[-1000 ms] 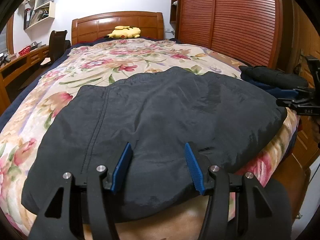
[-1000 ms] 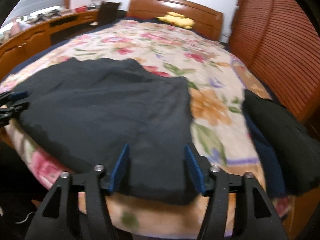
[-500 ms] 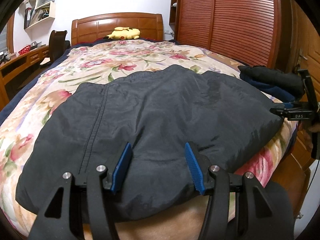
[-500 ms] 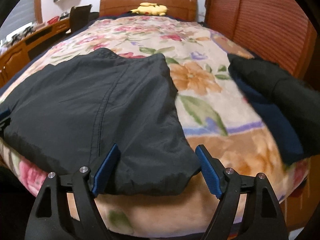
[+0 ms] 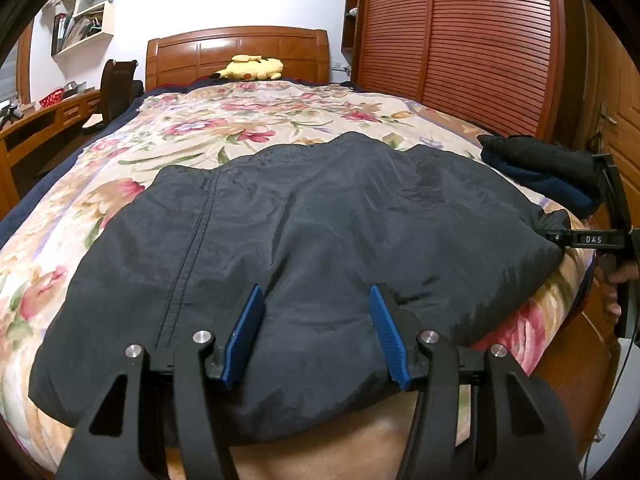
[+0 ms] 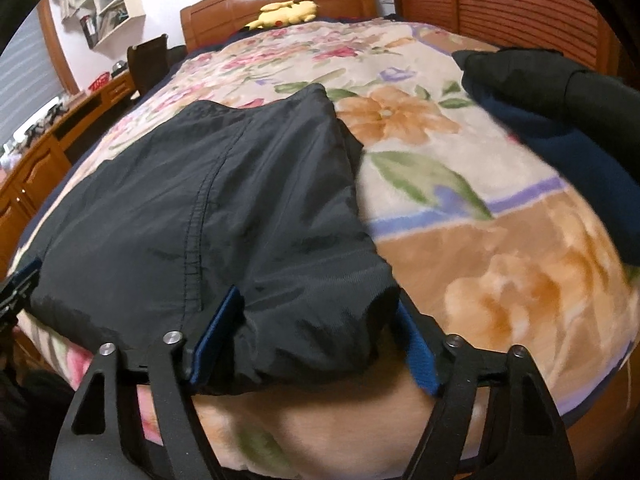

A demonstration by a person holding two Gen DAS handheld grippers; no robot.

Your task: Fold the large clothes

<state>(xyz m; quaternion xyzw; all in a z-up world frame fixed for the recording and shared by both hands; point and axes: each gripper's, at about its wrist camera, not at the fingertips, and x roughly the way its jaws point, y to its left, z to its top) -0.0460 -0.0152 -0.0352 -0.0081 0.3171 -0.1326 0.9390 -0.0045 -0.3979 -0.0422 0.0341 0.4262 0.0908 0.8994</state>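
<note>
Black jacket (image 5: 320,248) lies flat on the floral blanket (image 5: 248,128) — its near hem sits between both wide-open grippers, left gripper (image 5: 316,332) and right gripper (image 6: 316,336), neither pinching it.

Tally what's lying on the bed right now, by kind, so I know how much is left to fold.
Spread-out garments: 1, the black jacket
Bundled dark clothes: 1 pile at the bed's right edge; pieces inside cannot be told apart
Plush toys: 1, the yellow plush by the headboard
Blankets: 1, the floral blanket
Total: 4
</note>
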